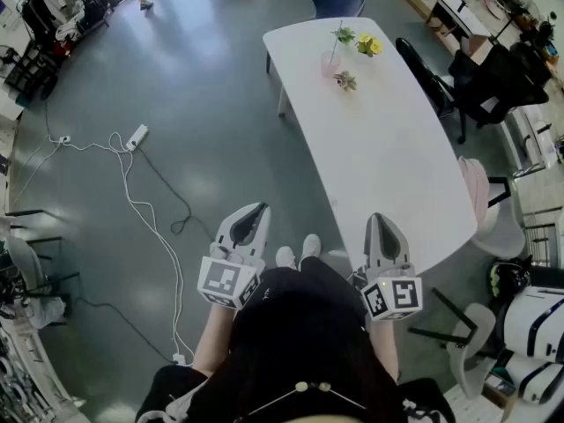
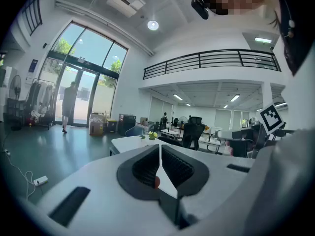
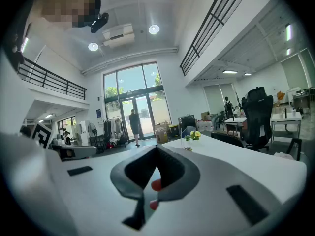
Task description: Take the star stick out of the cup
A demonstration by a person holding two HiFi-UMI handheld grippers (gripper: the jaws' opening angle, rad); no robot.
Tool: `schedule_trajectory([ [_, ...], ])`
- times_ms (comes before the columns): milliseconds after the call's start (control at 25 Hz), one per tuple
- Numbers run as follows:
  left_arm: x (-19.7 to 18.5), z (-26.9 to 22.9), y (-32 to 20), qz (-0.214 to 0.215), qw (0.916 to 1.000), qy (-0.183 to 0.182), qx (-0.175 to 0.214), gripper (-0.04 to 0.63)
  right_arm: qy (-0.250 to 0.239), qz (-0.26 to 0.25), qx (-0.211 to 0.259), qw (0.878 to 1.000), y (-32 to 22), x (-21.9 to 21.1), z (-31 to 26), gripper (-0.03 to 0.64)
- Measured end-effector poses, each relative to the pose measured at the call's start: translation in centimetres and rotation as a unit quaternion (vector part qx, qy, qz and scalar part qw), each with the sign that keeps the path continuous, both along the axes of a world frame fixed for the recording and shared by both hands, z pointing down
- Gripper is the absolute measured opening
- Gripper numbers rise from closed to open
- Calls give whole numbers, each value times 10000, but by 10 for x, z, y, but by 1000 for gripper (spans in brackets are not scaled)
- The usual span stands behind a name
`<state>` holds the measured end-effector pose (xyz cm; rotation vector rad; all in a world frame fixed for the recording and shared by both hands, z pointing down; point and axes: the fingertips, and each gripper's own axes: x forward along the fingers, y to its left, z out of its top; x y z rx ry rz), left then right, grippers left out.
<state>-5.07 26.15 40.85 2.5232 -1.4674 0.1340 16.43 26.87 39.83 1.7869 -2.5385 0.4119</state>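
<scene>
Left gripper (image 1: 254,211) and right gripper (image 1: 380,221), low in the frame, are both clenched empty, well apart from the cup (image 1: 330,64) holding the star stick (image 1: 343,34) at upper centre.

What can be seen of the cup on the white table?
The cup is small, pale pink and looks translucent. It stands upright near the far end of the white table, with a thin, green-topped stick leaning out of it. Yellow flowers lie close beside it; contact cannot be told.
</scene>
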Motion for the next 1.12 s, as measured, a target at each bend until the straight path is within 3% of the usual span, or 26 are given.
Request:
schedule_trajectory([
  [720,-42,8,16,-260,9996,45,18,17,12,15,83,10000,5,-28,1,3],
  [1120,-64,19,-3,-436,9990,50,-99,18,24,380,96,9992,-23,-15,2,3],
])
